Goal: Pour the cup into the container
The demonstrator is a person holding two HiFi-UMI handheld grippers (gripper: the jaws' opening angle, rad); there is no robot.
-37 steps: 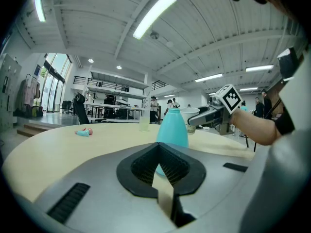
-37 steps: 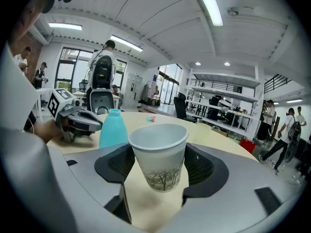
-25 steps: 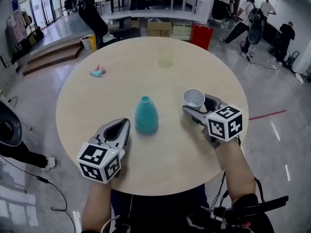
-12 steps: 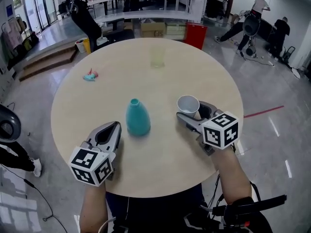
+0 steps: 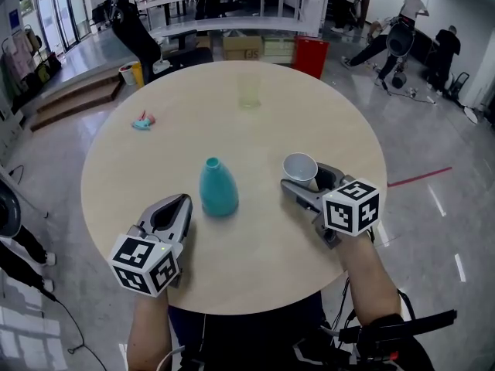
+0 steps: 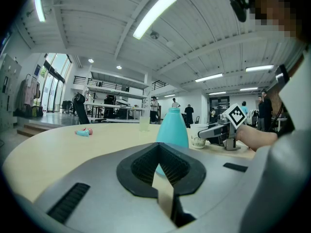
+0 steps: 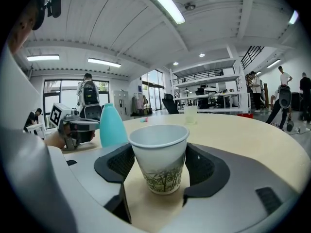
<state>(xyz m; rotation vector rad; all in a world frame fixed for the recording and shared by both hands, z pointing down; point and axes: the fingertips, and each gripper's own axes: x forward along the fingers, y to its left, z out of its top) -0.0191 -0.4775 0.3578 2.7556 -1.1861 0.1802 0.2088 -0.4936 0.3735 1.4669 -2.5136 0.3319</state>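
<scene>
At the near left of the round table [image 5: 255, 246] we see the left gripper [image 5: 184, 201] lying low on the wood, its claw drawn together at the tips with nothing in it; its own view shows only bare tabletop through the narrow slit between the pads. It plays no part in the pour so far. Further back on the left lies a small pink-and-teal object [image 5: 142, 120], well apart from everything else. Near the middle stands the teal container [image 5: 219, 186], upright, bottle-shaped with a narrow open mouth, just ahead of the left gripper and untouched by either tool. At the far edge, beyond it, we make out a pale translucent cup [image 5: 249, 91], which we judge to be outside the task. To the right of the container stands the paper cup [image 5: 300, 167], upright with its base on the table, near the container but clearly apart from it. The right gripper [image 5: 305, 180] has its claw closed on that cup, a black pad pressed to each side of the wall below the rim. We cannot tell what the cup holds, since its inside shows only pale walls from above. As we read it, the task is at its first stage: the grasp looks made, but the cup is not yet lifted, carried over or tipped. What is left is the lift, the short move leftward to the narrow mouth, and the pour itself, which will call for careful aim.
</scene>
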